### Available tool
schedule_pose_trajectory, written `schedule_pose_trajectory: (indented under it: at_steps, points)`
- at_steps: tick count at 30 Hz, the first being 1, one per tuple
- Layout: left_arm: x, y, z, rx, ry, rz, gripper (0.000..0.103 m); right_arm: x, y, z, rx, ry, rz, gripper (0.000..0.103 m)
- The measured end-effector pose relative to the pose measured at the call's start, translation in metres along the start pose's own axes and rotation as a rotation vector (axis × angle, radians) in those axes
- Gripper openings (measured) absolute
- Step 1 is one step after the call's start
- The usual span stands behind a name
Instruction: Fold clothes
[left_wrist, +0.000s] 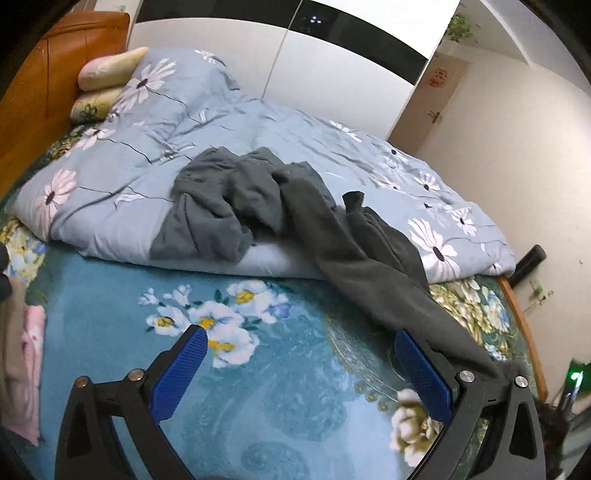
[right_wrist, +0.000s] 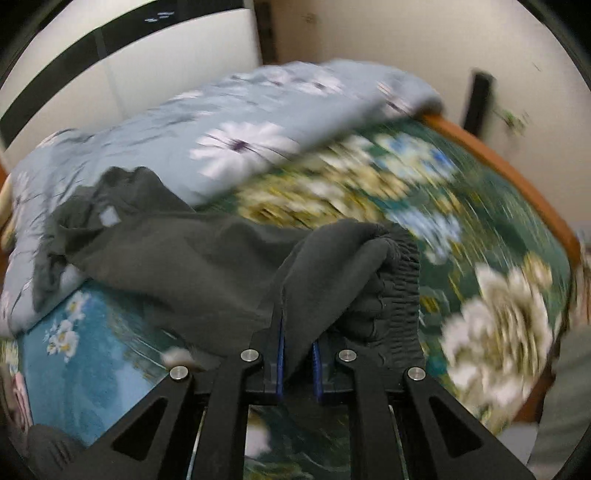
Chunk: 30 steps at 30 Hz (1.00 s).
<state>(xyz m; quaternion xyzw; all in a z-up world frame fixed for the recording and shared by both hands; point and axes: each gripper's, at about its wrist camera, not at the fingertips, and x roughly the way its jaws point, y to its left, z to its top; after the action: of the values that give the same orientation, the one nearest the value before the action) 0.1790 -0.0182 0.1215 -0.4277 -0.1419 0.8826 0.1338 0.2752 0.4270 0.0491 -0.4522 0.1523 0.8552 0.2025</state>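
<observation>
Bedding first: one bed (left_wrist: 280, 402) under a teal plush blanket printed with white and yellow flowers, and on it one pale blue quilt (left_wrist: 314, 144) with large daisy prints, puffy and rumpled. Two soft pillows (left_wrist: 107, 83) are stacked against the orange wooden headboard (left_wrist: 55, 74). One dark grey garment (left_wrist: 258, 199) — soft, fleecy, crumpled in a heap — lies half on the quilt, and a long part of it trails down across the blanket toward me. My right hand-held gripper (right_wrist: 297, 363) has its jaws drawn narrow on that garment, pinching a fold just beside a gathered, ribbed elastic band (right_wrist: 400, 295). My left hand-held gripper (left_wrist: 295, 350) hangs spread wide over the blanket, two blue textured pads (left_wrist: 177, 373) apart — the right-side finger is touching the trailing cloth, nothing held.
</observation>
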Motion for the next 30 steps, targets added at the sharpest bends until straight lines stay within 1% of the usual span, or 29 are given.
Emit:
schedule_pose_trajectory:
  at_steps: [1, 4, 7, 8, 9, 11, 12, 13, 14, 15, 18, 19, 20, 21, 22, 24, 25, 26, 28, 29, 30]
  points:
    - [0.004, 0.001, 0.0, -0.024, 0.023, -0.019, 0.103, 0.002, -0.011, -0.007, 0.023, 0.014, -0.009, 0.012]
    - [0.023, 0.002, 0.002, -0.077, 0.082, -0.06, 0.103, 0.007, -0.031, -0.02, 0.07, 0.053, 0.042, 0.013]
    - [0.051, 0.001, 0.011, -0.09, 0.136, -0.027, 0.103, 0.006, -0.025, -0.024, 0.002, 0.059, 0.03, 0.014]
    - [0.061, 0.0, 0.014, -0.094, 0.154, -0.016, 0.103, 0.004, -0.025, -0.026, -0.005, 0.063, 0.044, 0.018]
    - [0.073, 0.0, 0.02, -0.1, 0.166, -0.005, 0.103, 0.003, -0.025, -0.029, -0.012, 0.066, 0.057, 0.019]
    - [0.095, -0.001, 0.031, -0.114, 0.193, 0.011, 0.103, -0.001, -0.026, -0.034, -0.023, 0.072, 0.083, 0.028]
    - [0.111, 0.001, 0.038, -0.135, 0.217, 0.008, 0.103, -0.004, -0.032, -0.037, -0.01, 0.072, 0.087, 0.03]
    - [0.127, 0.002, 0.045, -0.155, 0.241, 0.005, 0.103, -0.008, -0.038, -0.04, 0.003, 0.073, 0.092, 0.034]
    - [0.141, 0.004, 0.05, -0.166, 0.253, 0.013, 0.103, -0.012, -0.043, -0.042, 0.016, 0.072, 0.096, 0.037]
    - [0.154, 0.005, 0.055, -0.178, 0.265, 0.021, 0.103, -0.017, -0.048, -0.043, 0.023, 0.064, 0.094, 0.037]
    - [0.199, 0.005, 0.07, -0.195, 0.308, 0.07, 0.101, -0.025, -0.064, -0.026, 0.063, 0.021, 0.089, 0.04]
    - [0.213, 0.005, 0.074, -0.214, 0.315, 0.073, 0.101, -0.022, -0.07, -0.013, 0.091, 0.007, 0.107, 0.048]
    - [0.226, 0.006, 0.078, -0.233, 0.322, 0.076, 0.098, -0.017, -0.073, -0.004, 0.103, -0.004, 0.116, 0.06]
    - [0.233, 0.007, 0.08, -0.246, 0.325, 0.079, 0.096, -0.008, -0.076, 0.007, 0.11, -0.008, 0.116, 0.064]
    - [0.244, 0.009, 0.083, -0.271, 0.338, 0.091, 0.094, 0.007, -0.082, 0.019, 0.122, 0.006, 0.102, 0.065]
    - [0.257, 0.014, 0.085, -0.33, 0.365, 0.087, 0.078, 0.038, -0.093, 0.042, 0.148, 0.034, 0.073, 0.065]
    - [0.264, 0.017, 0.086, -0.359, 0.378, 0.085, 0.076, 0.052, -0.097, 0.049, 0.167, 0.05, 0.06, 0.065]
    - [0.267, 0.018, 0.086, -0.376, 0.384, 0.089, 0.074, 0.077, -0.105, 0.059, 0.194, 0.098, 0.045, 0.065]
    - [0.268, 0.019, 0.087, -0.384, 0.389, 0.115, 0.073, 0.111, -0.114, 0.07, 0.226, 0.164, 0.025, 0.065]
    - [0.268, 0.019, 0.087, -0.387, 0.392, 0.127, 0.068, 0.129, -0.121, 0.075, 0.265, 0.206, 0.026, 0.065]
    - [0.268, 0.02, 0.087, -0.391, 0.395, 0.14, 0.059, 0.141, -0.126, 0.076, 0.309, 0.234, 0.047, 0.065]
